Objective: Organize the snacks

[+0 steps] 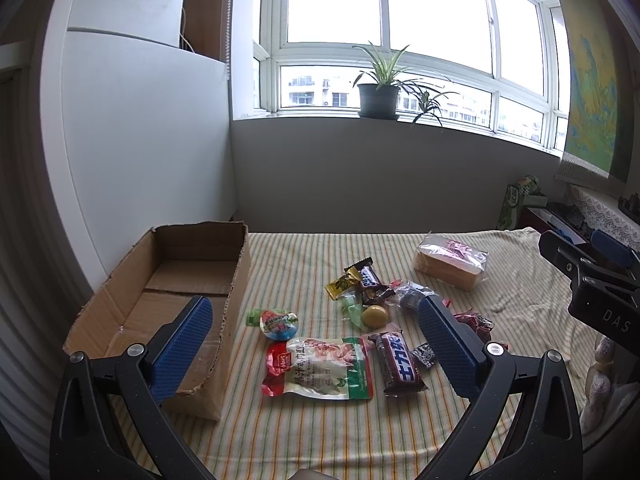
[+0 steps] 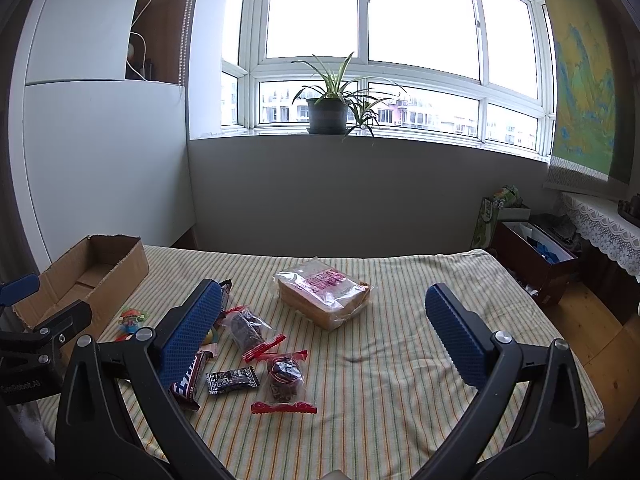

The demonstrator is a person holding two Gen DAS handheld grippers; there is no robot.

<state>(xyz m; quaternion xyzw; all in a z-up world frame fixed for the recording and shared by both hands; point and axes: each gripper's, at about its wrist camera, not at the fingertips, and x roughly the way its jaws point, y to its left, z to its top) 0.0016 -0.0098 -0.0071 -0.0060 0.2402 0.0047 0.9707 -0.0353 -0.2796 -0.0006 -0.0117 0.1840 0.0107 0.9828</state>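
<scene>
An empty cardboard box (image 1: 172, 292) lies on the left of the striped cloth. Beside it are scattered snacks: a red-and-green pouch (image 1: 320, 368), a dark chocolate bar (image 1: 398, 362), a jelly cup (image 1: 278, 323), a round yellow candy (image 1: 375, 316) and several small wrapped candies (image 1: 360, 280). A bagged loaf of bread (image 2: 324, 292) sits farther back. My left gripper (image 1: 314, 308) hovers open above the pouch and jelly cup. My right gripper (image 2: 324, 292) is open too, in front of the bread. A red-edged dark snack (image 2: 285, 376) and a small black candy (image 2: 232, 382) lie below it.
The striped cloth (image 2: 400, 360) covers the table up to its right edge, with wooden floor beyond. A brown open box (image 2: 540, 264) stands on the floor at the right. A potted plant (image 2: 328, 112) sits on the windowsill. A white wall panel runs behind the cardboard box.
</scene>
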